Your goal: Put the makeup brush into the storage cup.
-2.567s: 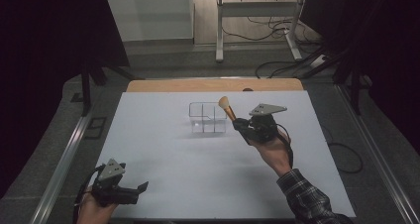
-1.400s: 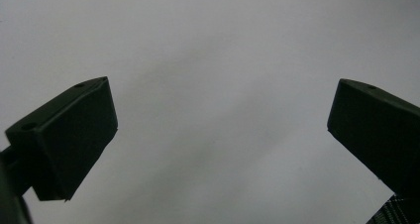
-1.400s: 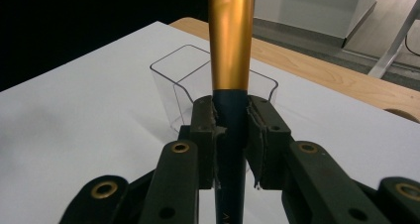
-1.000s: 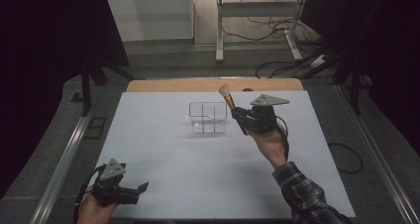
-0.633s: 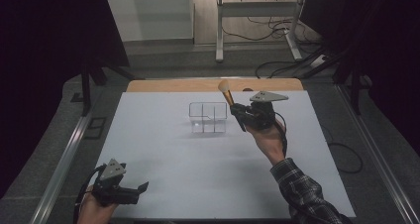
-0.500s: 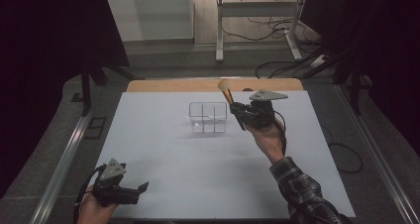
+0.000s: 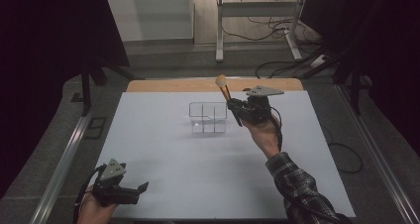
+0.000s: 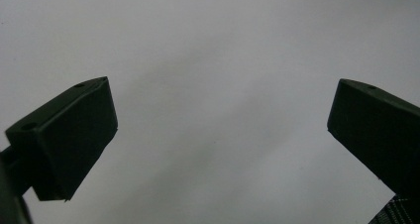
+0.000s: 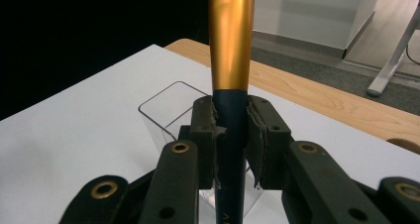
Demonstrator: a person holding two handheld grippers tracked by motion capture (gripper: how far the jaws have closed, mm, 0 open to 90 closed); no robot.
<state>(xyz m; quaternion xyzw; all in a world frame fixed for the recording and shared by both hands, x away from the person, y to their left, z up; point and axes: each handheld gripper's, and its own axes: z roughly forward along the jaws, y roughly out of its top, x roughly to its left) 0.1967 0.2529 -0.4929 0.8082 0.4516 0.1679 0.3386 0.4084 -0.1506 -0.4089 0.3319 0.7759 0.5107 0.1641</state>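
Over on the left, my left gripper (image 7: 130,193) sits low at the near corner of the white table (image 7: 163,154), jaws spread wide with nothing between them, only bare tabletop under them in the left gripper view. It has no part in this step, as I read it.

Moving to the middle: the clear organizer box (image 7: 208,118) stands upright toward the far side of the table, its dividers marking off compartments, all of which look empty from here.

Just to the right of it, my right gripper (image 7: 236,107) is clamped tight on the dark handle of the makeup brush (image 7: 224,87); the right gripper view shows the pads squeezing it below the gold ferrule, pale bristle head pointing up. The brush hangs beside the box's right wall, above table level.

I judge this as the carry-and-place step. Next I'd need to bring the handle over one compartment, keep the brush near upright, lower it in, then let go.
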